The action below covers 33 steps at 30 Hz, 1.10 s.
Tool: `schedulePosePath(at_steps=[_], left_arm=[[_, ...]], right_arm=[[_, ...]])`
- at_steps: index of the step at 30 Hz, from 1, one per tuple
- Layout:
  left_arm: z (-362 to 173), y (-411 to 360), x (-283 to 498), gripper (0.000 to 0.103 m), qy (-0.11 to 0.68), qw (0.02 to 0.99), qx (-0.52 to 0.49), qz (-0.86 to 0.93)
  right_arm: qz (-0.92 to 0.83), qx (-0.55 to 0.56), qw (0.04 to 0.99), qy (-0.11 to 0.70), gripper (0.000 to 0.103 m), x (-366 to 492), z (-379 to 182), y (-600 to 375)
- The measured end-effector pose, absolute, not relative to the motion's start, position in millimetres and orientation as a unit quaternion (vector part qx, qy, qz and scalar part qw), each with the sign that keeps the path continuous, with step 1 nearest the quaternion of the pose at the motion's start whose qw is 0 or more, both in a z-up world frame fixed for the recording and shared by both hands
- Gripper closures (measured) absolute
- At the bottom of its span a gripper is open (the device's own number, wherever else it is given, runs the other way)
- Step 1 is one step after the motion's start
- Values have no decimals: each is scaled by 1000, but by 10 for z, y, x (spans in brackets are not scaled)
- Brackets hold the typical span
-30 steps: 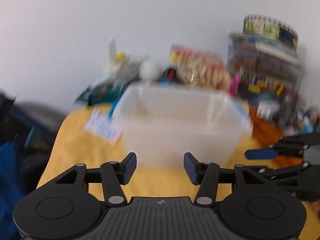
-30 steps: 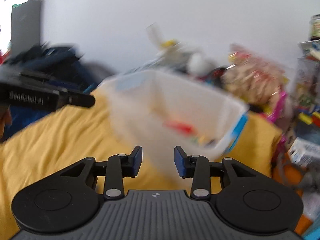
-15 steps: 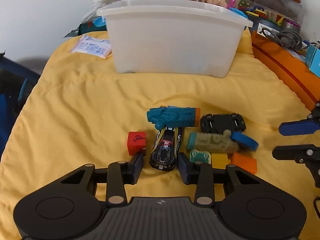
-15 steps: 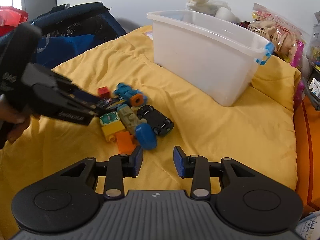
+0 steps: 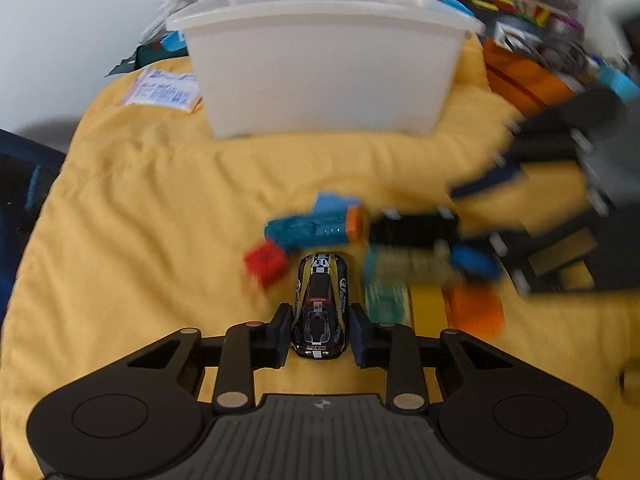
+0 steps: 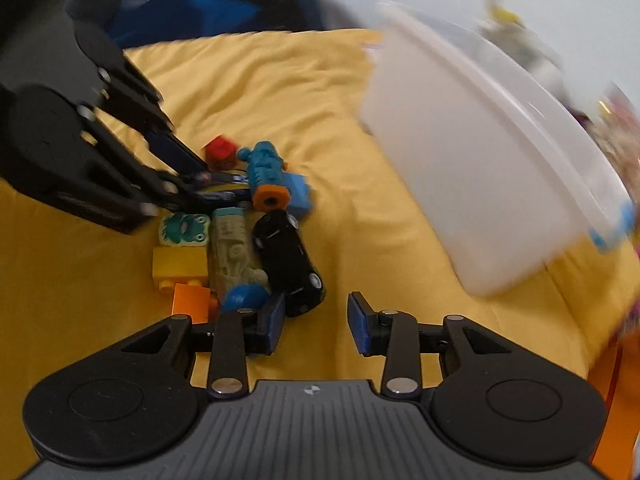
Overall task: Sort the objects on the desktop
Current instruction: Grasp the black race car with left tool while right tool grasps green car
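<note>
A black and yellow race car sits nose-away between the fingers of my left gripper, whose jaws are closing with the pads on the car's sides. It stays sharp while the other toys blur. Just past it lie a red cube and a teal toy with an orange end. My right gripper hovers low over the yellow blanket, its jaws opening with nothing between them. A black toy car lies just off its left fingertip. The white plastic bin stands behind the pile.
Beside the black car lie a grey-green figure, a frog brick on a yellow brick, an orange brick and a blue disc. A paper packet lies left of the bin. Clutter lines the wall.
Both grippers have dropped from bin height to the toy pile. The left jaws have narrowed around the race car. The right gripper has rolled and come in beside the black car.
</note>
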<state>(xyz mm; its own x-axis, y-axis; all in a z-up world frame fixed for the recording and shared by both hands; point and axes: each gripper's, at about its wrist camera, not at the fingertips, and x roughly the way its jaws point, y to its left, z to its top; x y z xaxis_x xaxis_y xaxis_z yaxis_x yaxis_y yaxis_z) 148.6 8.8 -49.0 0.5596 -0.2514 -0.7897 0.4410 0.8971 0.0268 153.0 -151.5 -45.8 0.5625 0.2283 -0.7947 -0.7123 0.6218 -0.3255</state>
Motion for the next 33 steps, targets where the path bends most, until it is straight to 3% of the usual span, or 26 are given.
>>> schedulePosePath(at_steps=[5,7,11,18,22,23,26,30,33], left_arm=[[-475,293,789,70,434,879,84,-177],[-474,354,564,70,436,883,66,-162],[-475,409,259,70,437,888,37,-137],[-496,336,-23,70,433,890,44,-134],[-485,286,-48,65,433,890,48,-133],[-479,276,-48,60,433,890,51,-132],[-466,234,-61,54,426,894,61,-126],[-462,201,-60,54,424,894,69,-126],[-460,205,-45,54,425,895,64,-122]], right_arm=[[344,-326,808,351,57,1502,-431,-1335],[330,-331,811,351,61,1525,-493,-1258],[300,-276,829,384,83,1608,-517,-1346],[226,-237,883,336,83,856,-9,-1664],[209,-310,859,351,83,449,-317,-1557],[199,-344,848,349,83,377,-437,-1495],[213,-370,833,351,79,180,-589,-1368],[244,-326,843,351,62,-72,-482,-1324],[251,-260,860,359,60,-45,-326,-1422]])
